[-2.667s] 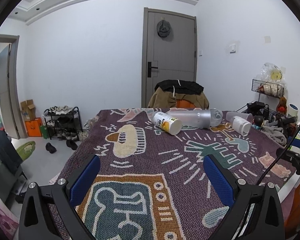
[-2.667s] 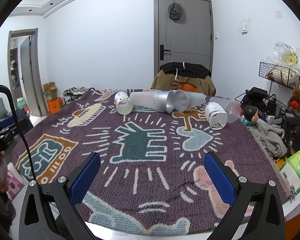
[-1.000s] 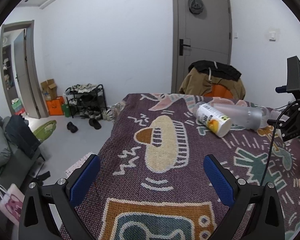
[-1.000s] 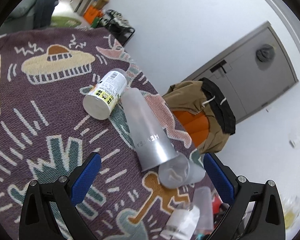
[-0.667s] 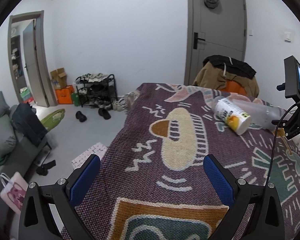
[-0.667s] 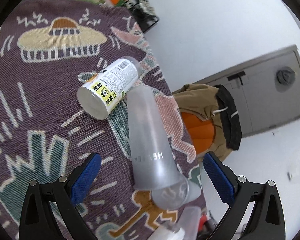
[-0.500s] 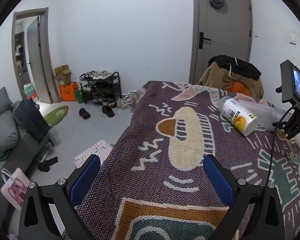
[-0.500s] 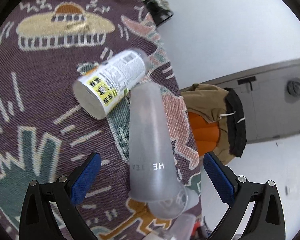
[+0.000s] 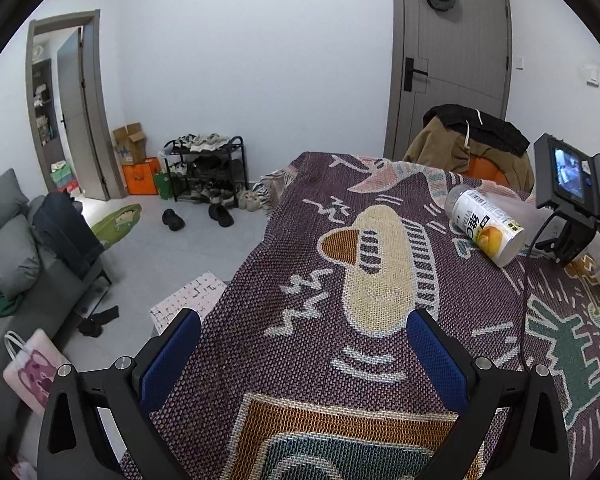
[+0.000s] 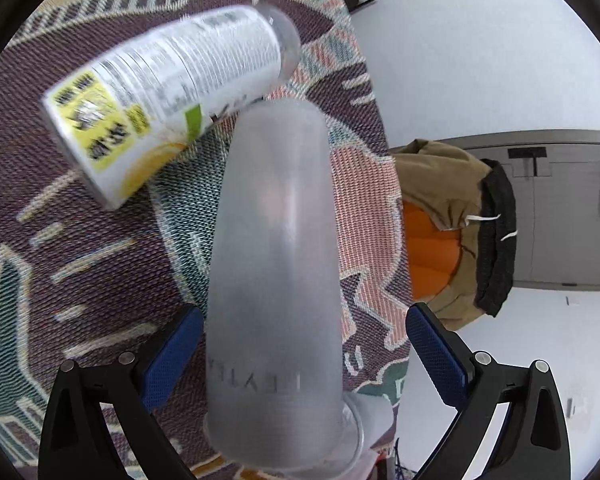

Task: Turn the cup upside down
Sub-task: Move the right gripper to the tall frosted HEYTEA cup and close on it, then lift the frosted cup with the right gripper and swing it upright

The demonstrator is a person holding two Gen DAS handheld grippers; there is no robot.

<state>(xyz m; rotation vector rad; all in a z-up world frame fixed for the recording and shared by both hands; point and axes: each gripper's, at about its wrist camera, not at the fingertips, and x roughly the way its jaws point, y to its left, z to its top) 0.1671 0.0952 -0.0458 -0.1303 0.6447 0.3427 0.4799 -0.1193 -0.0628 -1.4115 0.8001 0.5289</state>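
A tall frosted plastic cup (image 10: pixel 276 264) lies on its side on the patterned rug. My right gripper (image 10: pixel 302 356) is open and rolled sideways, with its blue pads either side of the cup near its wide mouth. A white and yellow labelled cup (image 10: pixel 168 108) lies on its side just beyond, touching the frosted cup's base. In the left wrist view the labelled cup (image 9: pixel 488 230) lies at the right, with the frosted cup (image 9: pixel 518 210) behind it. My left gripper (image 9: pixel 300 356) is open and empty over the rug's left edge.
The purple patterned rug (image 9: pixel 380 304) covers the table. Another clear cup (image 10: pixel 374 412) lies by the frosted cup's mouth. A chair draped with a brown and black jacket (image 9: pixel 468 140) stands behind the table. The right gripper's screen mount (image 9: pixel 572 196) shows at the right of the left wrist view.
My right gripper has rolled sideways and moved in close, so the frosted cup now lies between its open pads. My left gripper has swung toward the left side of the table.
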